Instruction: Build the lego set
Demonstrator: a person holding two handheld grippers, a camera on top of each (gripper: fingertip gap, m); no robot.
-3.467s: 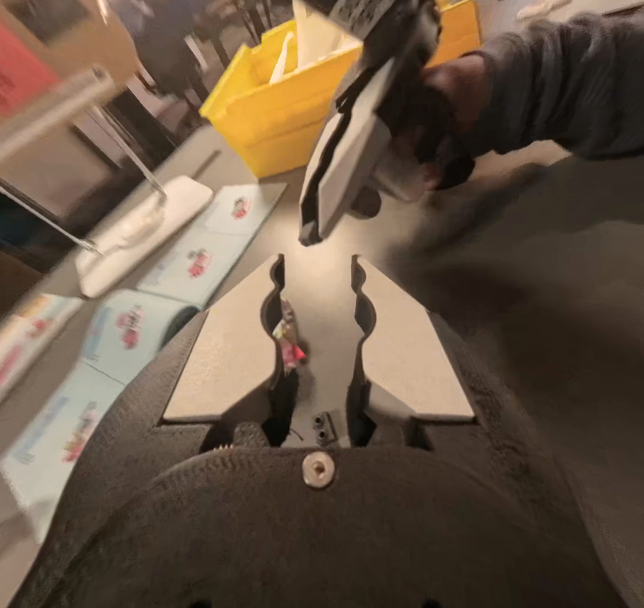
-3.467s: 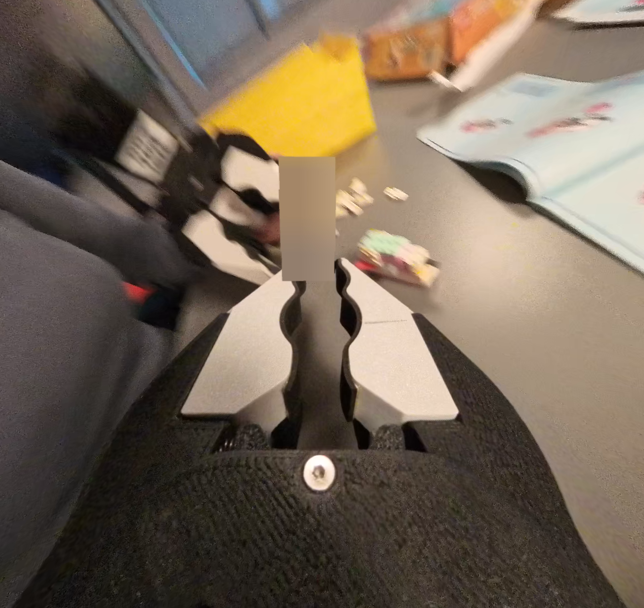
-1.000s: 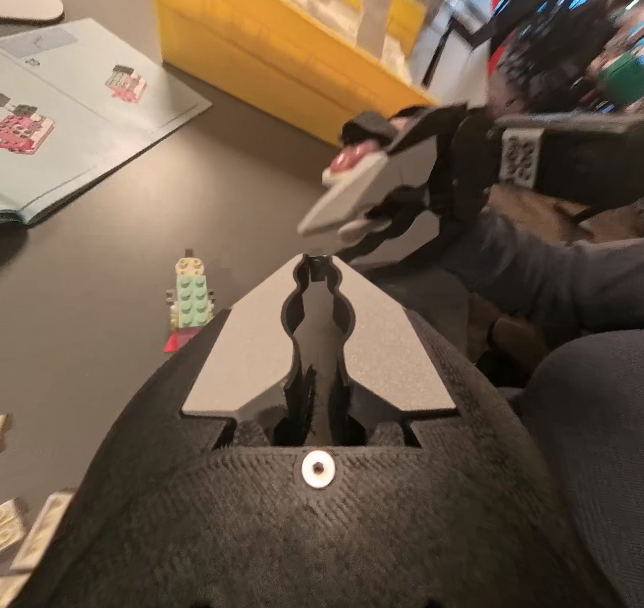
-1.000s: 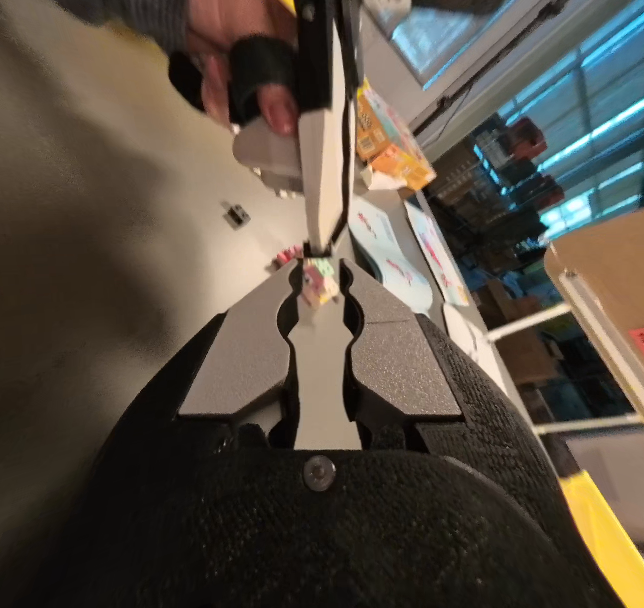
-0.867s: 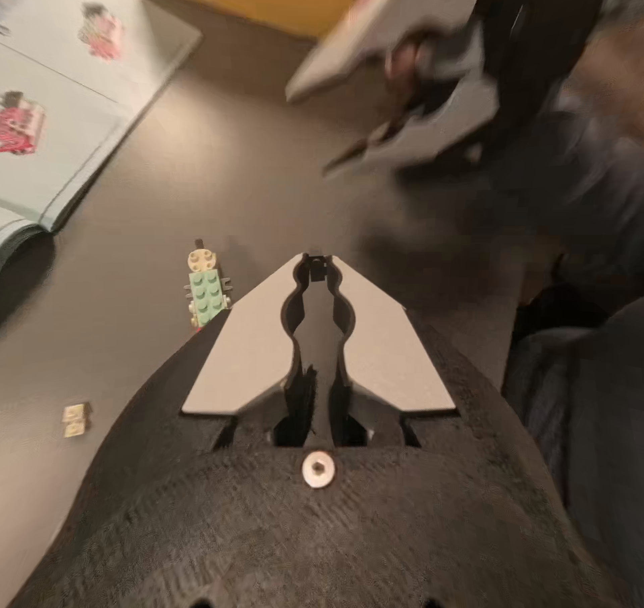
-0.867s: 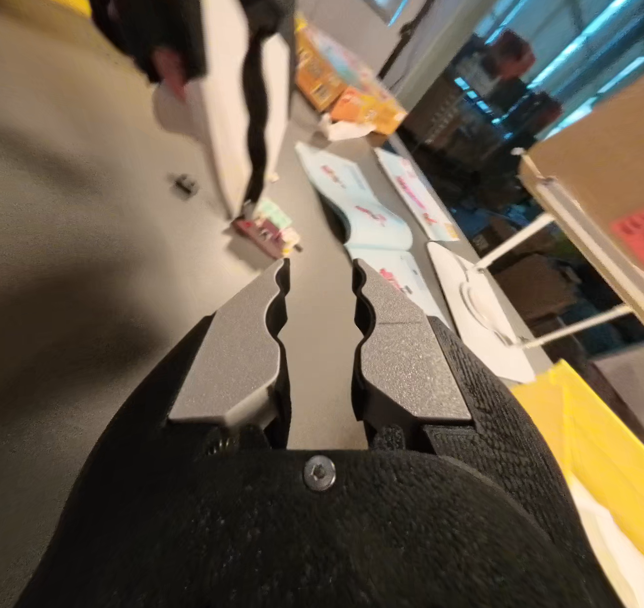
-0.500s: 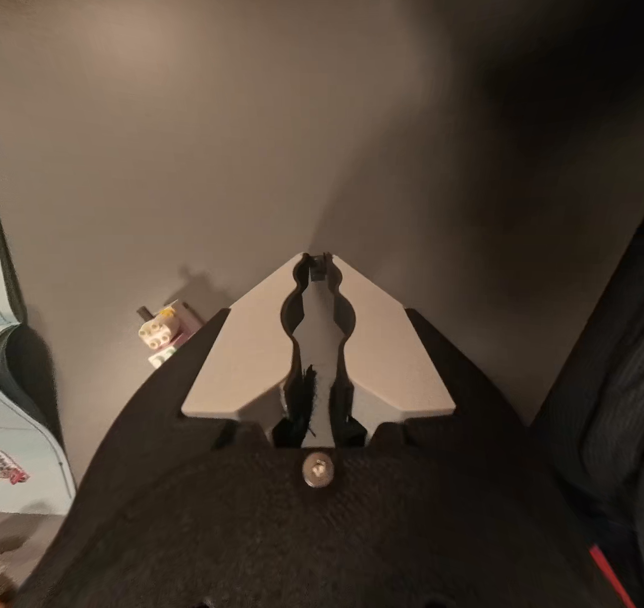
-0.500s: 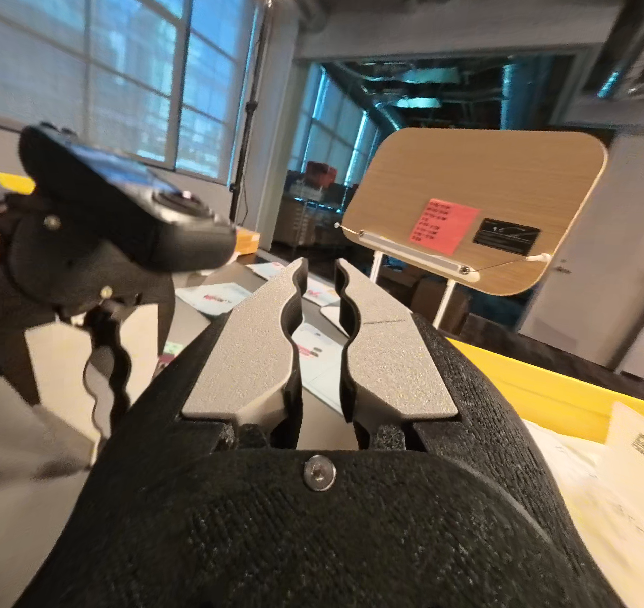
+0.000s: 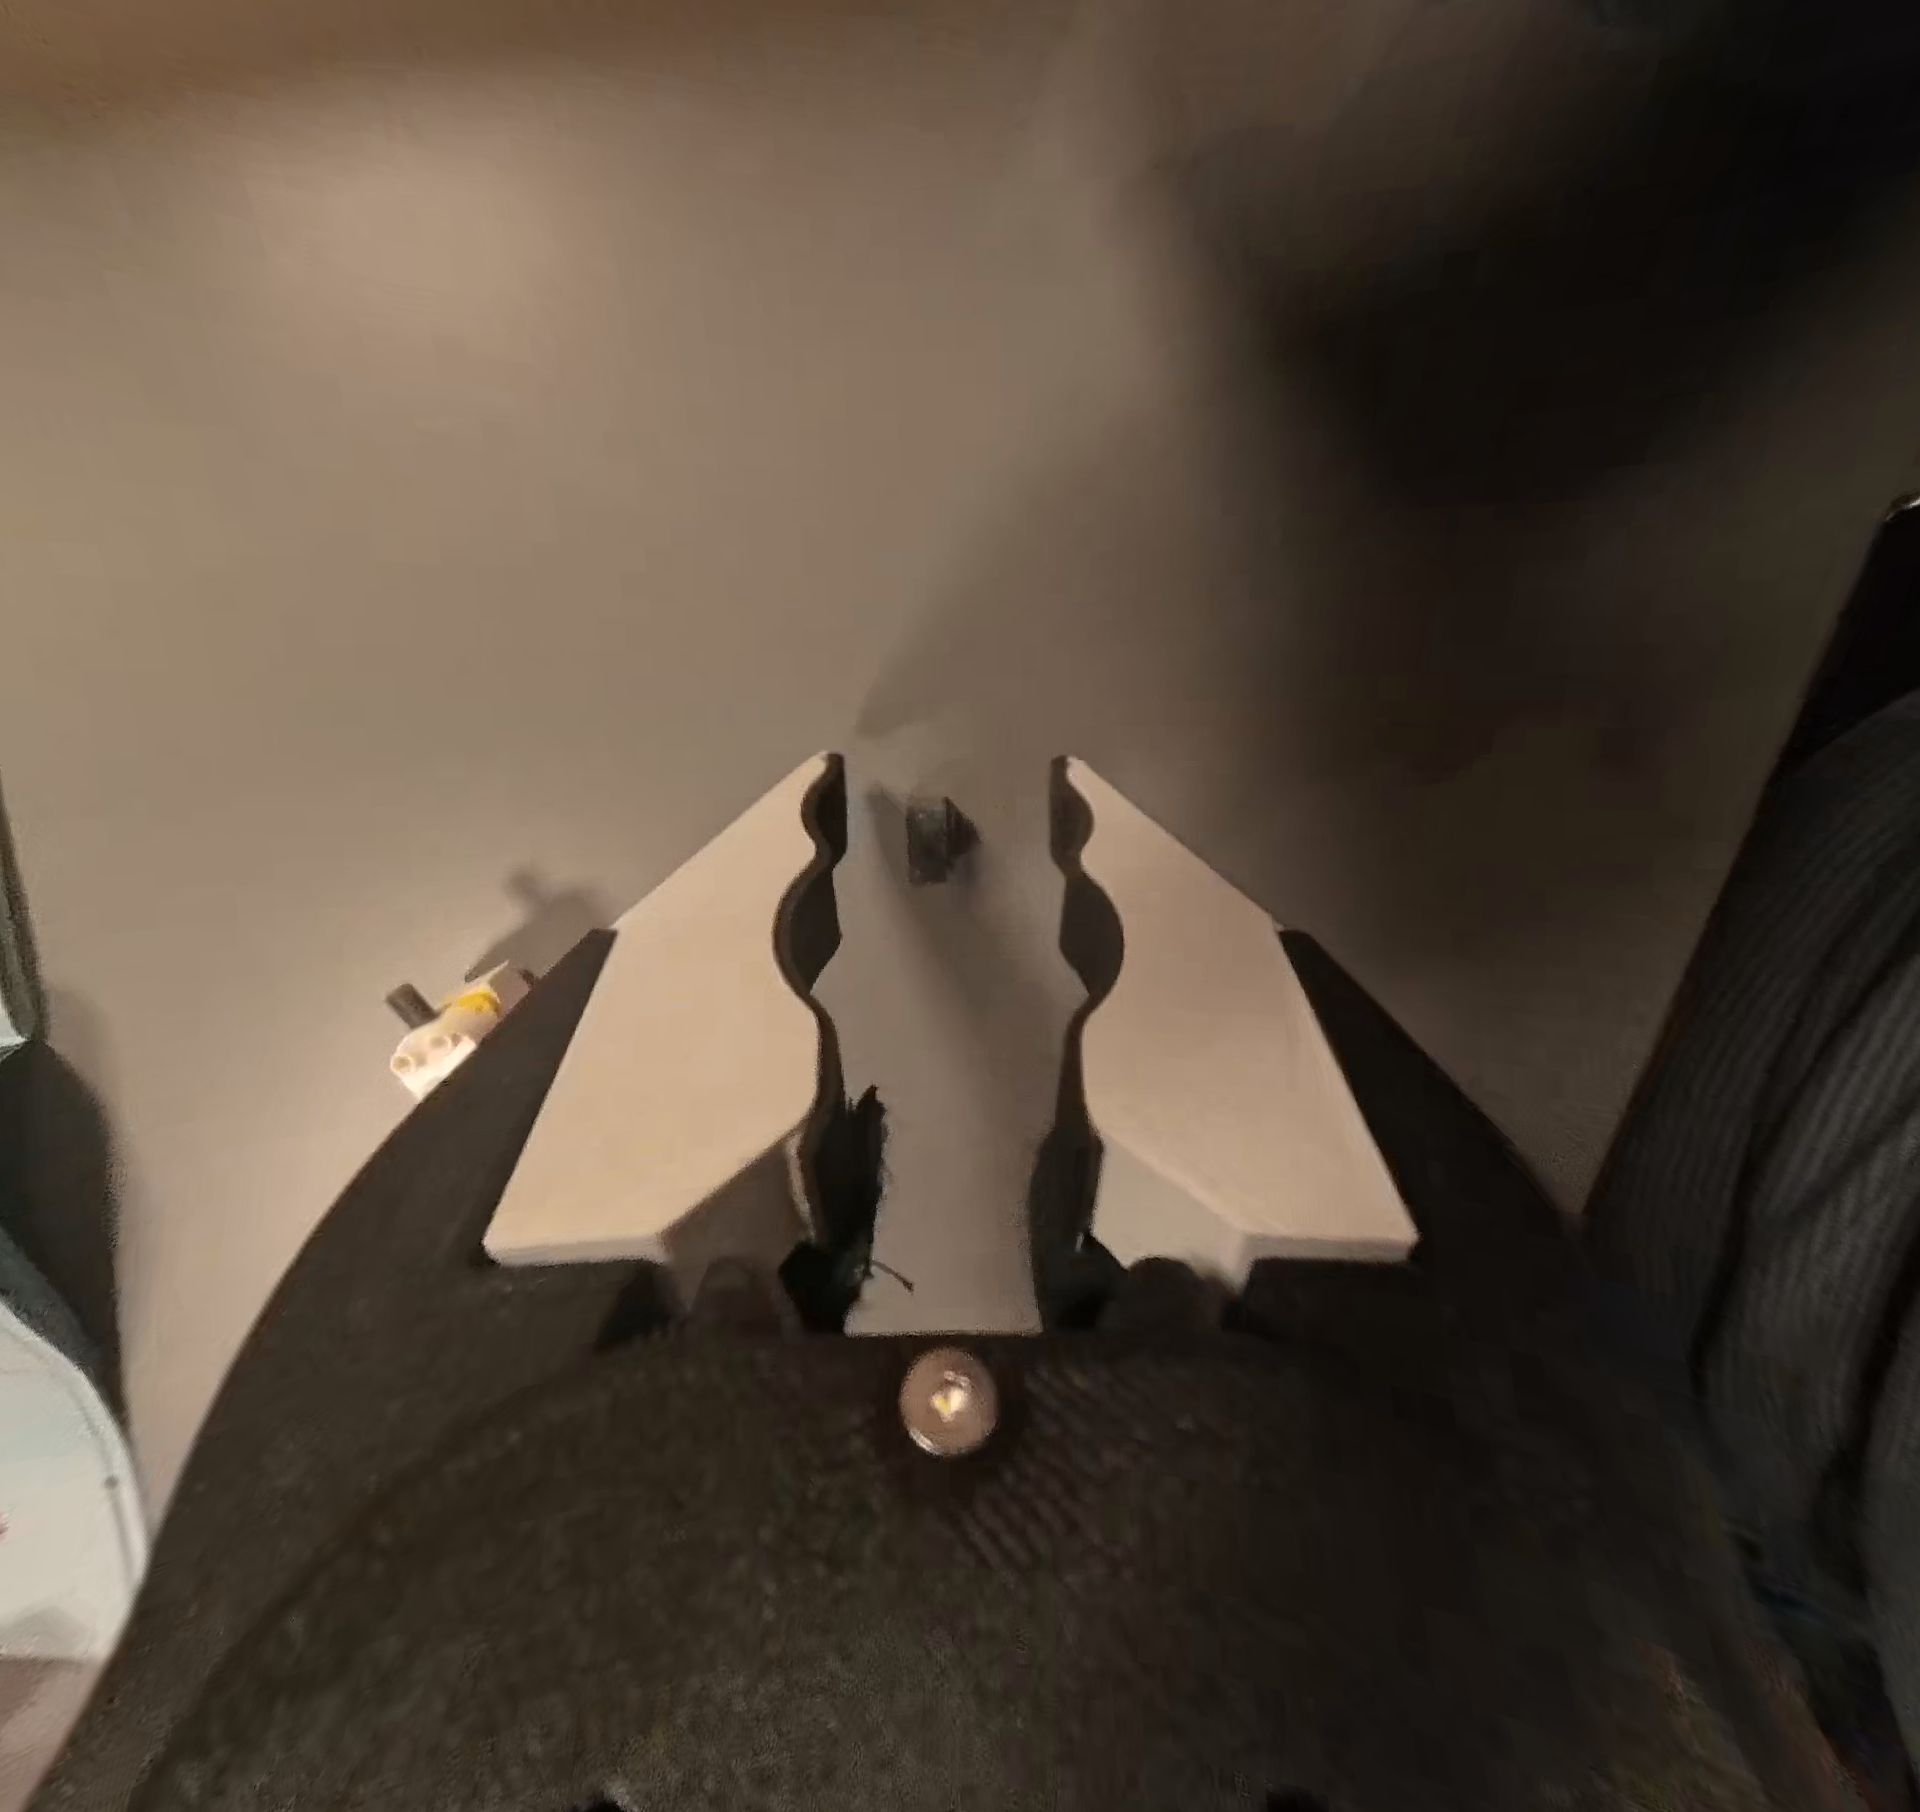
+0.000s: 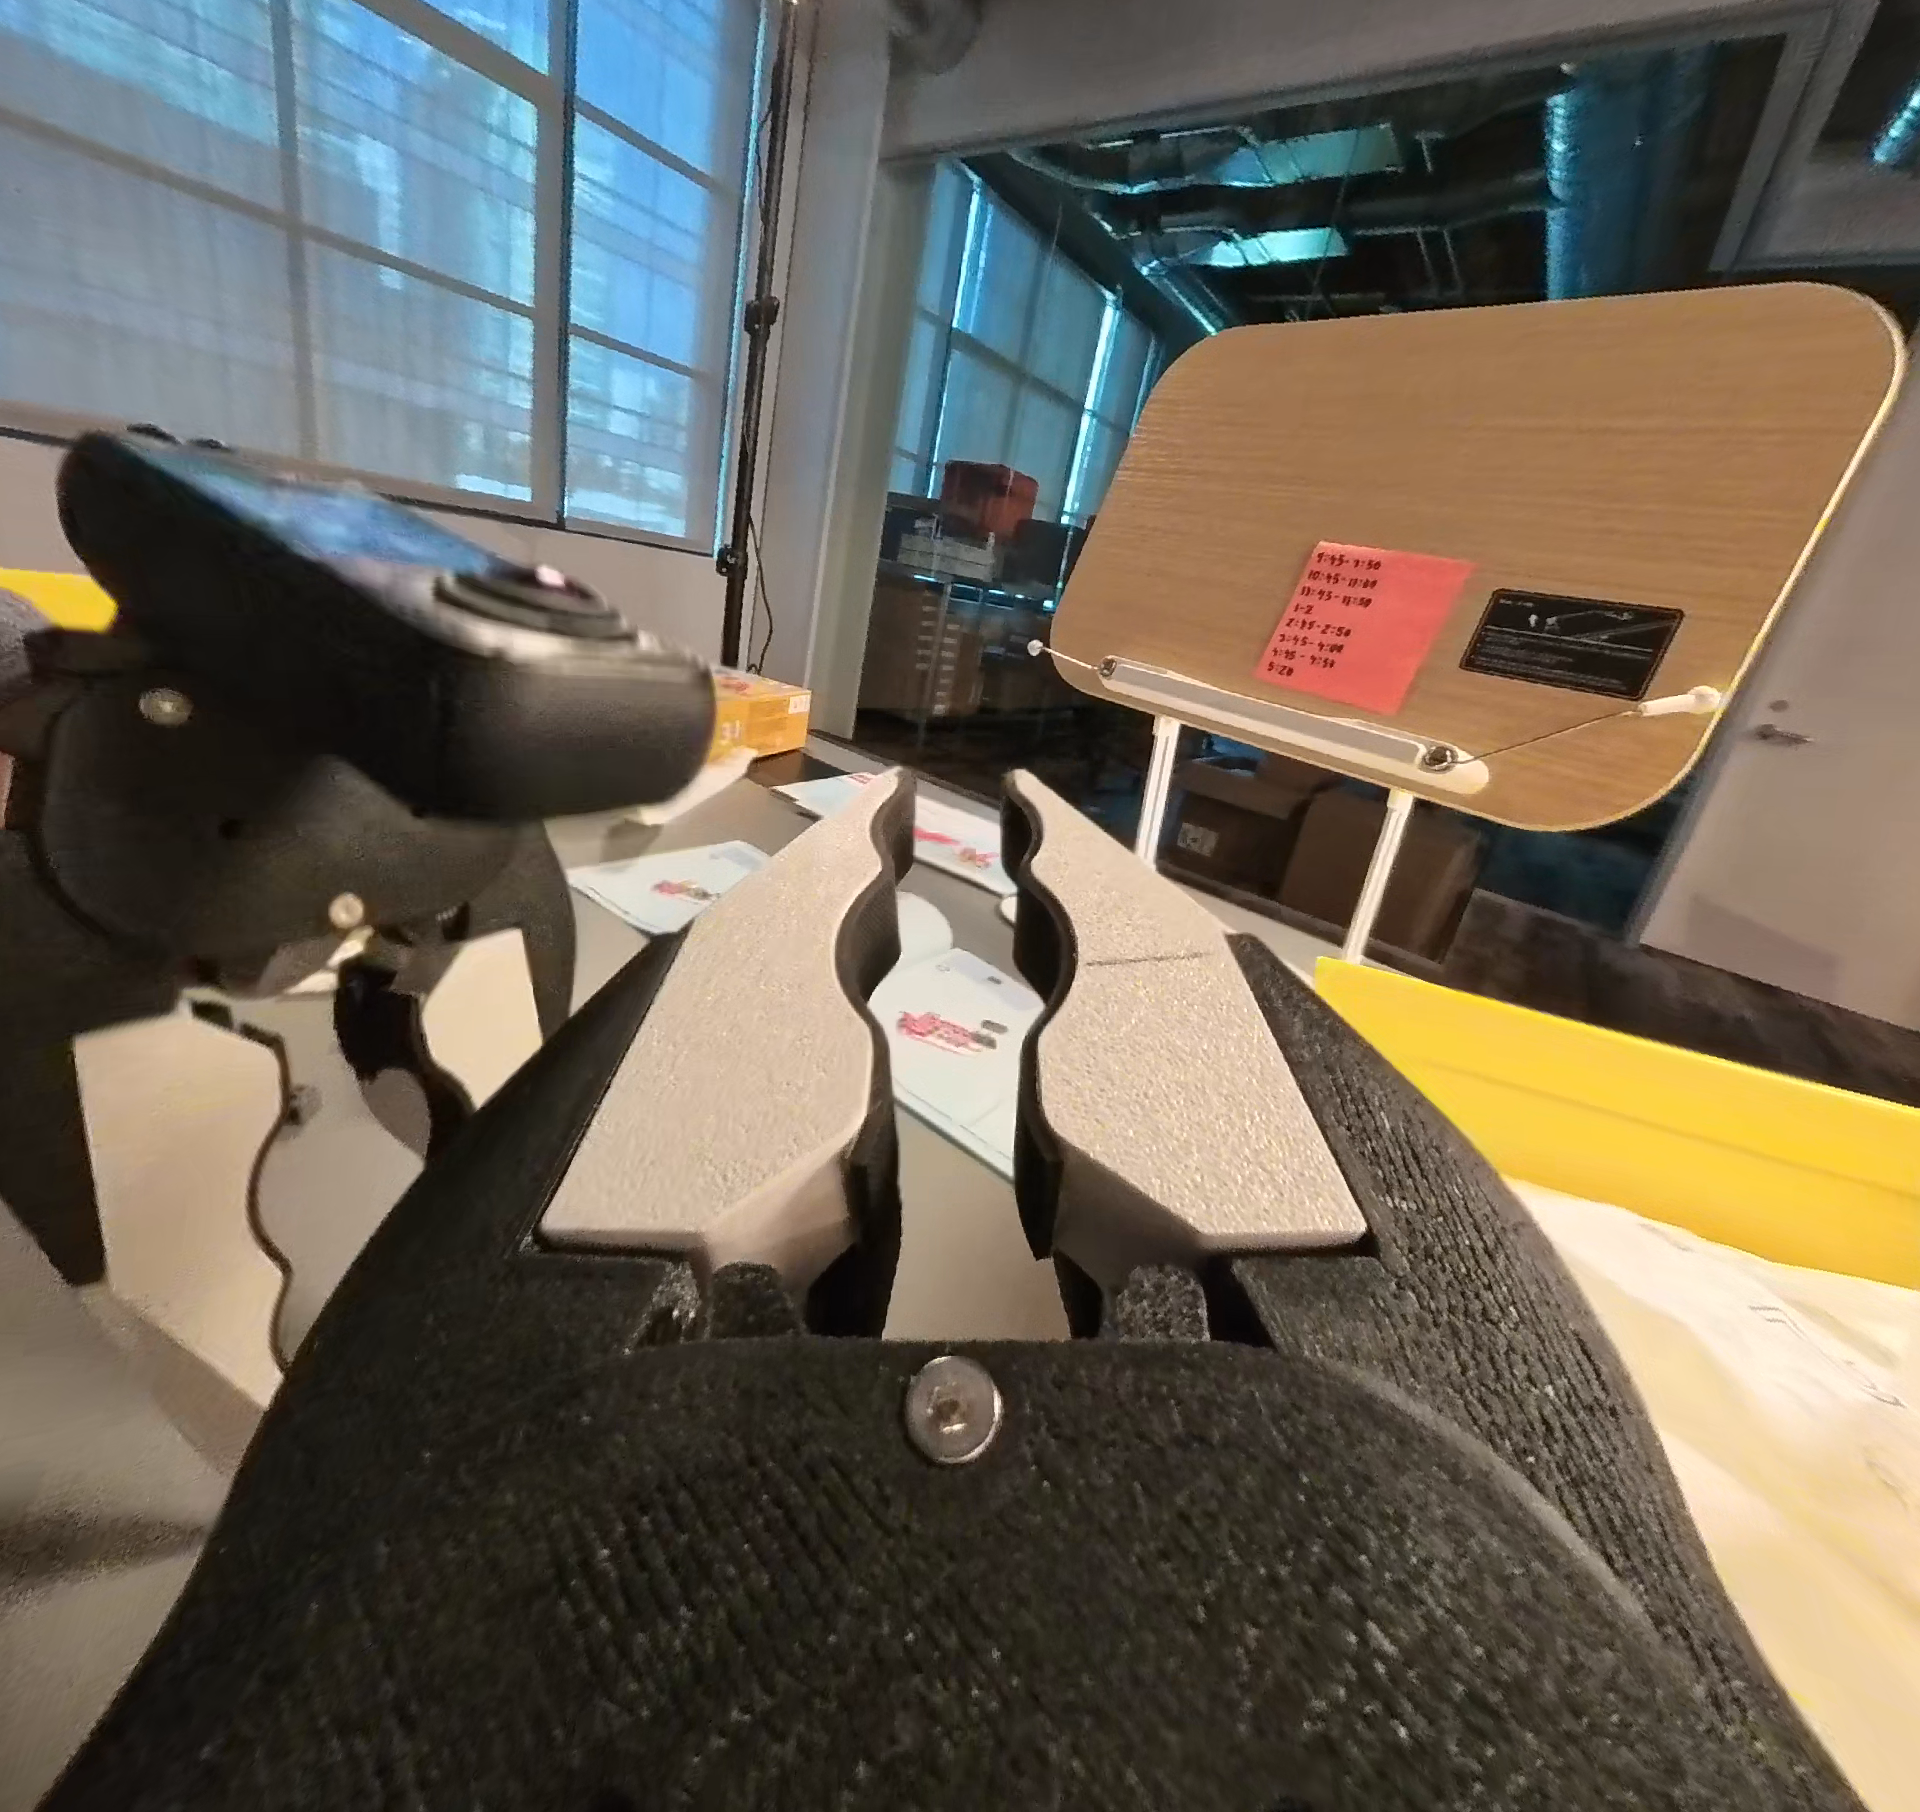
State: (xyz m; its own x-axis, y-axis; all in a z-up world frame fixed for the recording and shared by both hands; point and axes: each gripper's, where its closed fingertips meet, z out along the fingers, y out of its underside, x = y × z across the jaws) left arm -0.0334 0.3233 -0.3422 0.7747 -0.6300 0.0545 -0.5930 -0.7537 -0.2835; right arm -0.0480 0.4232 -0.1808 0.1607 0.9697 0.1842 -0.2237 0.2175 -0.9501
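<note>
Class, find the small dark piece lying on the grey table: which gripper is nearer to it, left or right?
Left. The left gripper is open with the small dark piece lying between its fingertips, untouched. The right gripper points away toward the wooden stand.

Small black brick (image 9: 938,840) loose on table (image 9: 520,412)

Two grippers are in the room: the left gripper (image 9: 945,775) and the right gripper (image 10: 956,791), each with two fingers. On the grey worktop (image 9: 520,412) lies one small dark brick (image 9: 935,837) and one small brick cluster (image 9: 447,1030) in white and yellow. There is one wooden book stand (image 10: 1507,515) carrying one pink note (image 10: 1361,624) and one black label (image 10: 1569,645). One yellow bin (image 10: 1621,1097), one orange box (image 10: 758,713), and at least three pale blue printed sheets (image 10: 675,879).
</note>
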